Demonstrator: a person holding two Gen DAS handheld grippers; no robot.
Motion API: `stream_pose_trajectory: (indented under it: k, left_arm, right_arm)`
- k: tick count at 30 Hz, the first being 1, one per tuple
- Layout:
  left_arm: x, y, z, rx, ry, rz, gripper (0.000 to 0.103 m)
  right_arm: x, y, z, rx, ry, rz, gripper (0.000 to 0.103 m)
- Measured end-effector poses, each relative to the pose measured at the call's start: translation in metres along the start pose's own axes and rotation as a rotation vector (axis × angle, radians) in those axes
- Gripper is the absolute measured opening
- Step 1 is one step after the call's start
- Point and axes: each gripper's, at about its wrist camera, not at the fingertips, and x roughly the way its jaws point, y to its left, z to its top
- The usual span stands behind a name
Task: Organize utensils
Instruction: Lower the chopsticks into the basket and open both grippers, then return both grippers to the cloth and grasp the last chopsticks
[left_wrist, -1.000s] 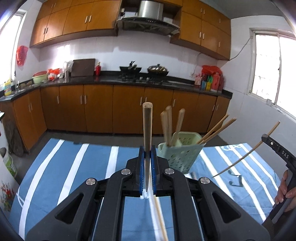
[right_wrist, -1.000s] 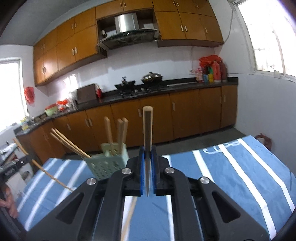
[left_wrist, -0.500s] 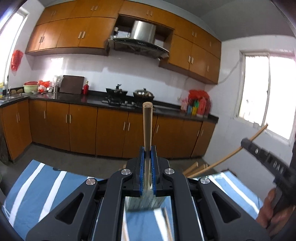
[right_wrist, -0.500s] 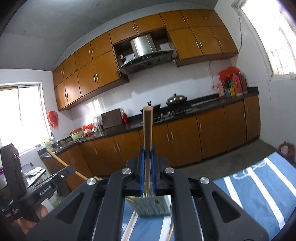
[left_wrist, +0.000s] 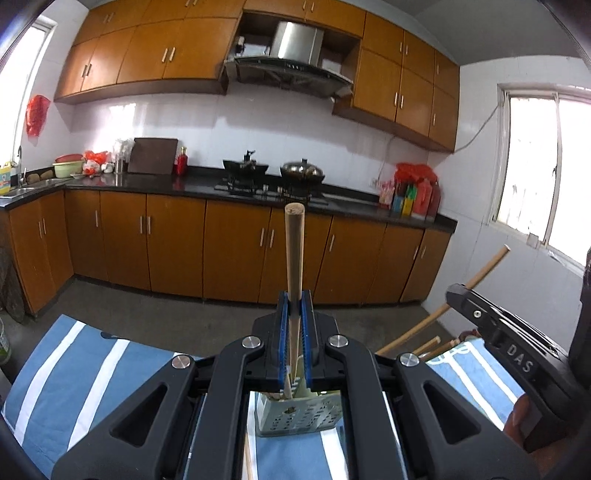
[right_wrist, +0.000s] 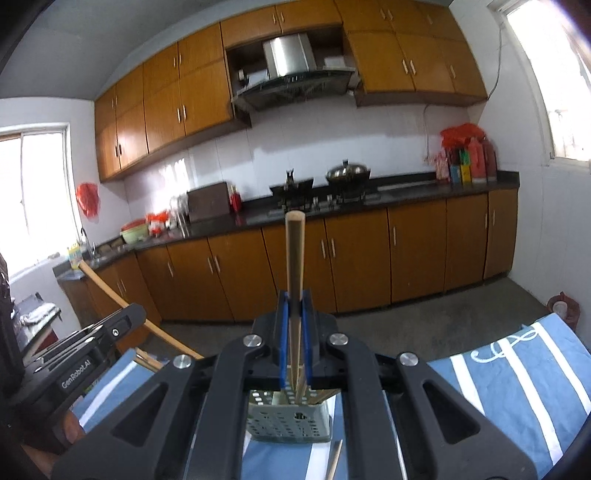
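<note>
Now, left wrist view: left gripper (left_wrist: 294, 325) clamping one chopstick (left_wrist: 294, 251) at frame centre, lowering tip toward one green holder (left_wrist: 299, 417) below; likely insertion step, needing release.

Right wrist view: right gripper (right_wrist: 294, 325) pinching one chopstick (right_wrist: 294, 258), hovering over holder (right_wrist: 291, 421); one loose stick (right_wrist: 334, 458) lying lower centre.

The kitchen is lit by daylight from blown-out windows (left_wrist: 543, 166). Straight lines are bowed and corners darkened by fisheye distortion.
</note>
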Motion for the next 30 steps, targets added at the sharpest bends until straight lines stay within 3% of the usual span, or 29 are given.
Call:
stream_pose_trajectory:
  k: [6,8,13,23,30]
  left_arm:
    - [0.013,0.002,-0.009,-0.003,0.069,-0.008,0.007]
    - [0.014,0.003,-0.008,-0.015,0.072,-0.008,0.007]
    - [0.005,0.005,-0.005,-0.027,0.06,-0.009,0.008]
    - [-0.029,0.009,0.002,-0.043,0.005,0.007,0.008]
    - [-0.061,0.03,-0.023,-0.043,0.02,0.041,0.008]
  right_arm:
    - [0.016,-0.004,-0.008,0.024,0.051,0.002,0.013]
    - [0.014,-0.004,-0.008,0.028,0.043,0.002,0.019]
    - [0.004,-0.007,-0.007,0.025,0.022,0.0,0.019]
    - [-0.044,-0.011,-0.013,0.007,-0.034,-0.029,0.023]
    - [-0.08,-0.03,-0.057,0.007,0.007,-0.082,0.028]
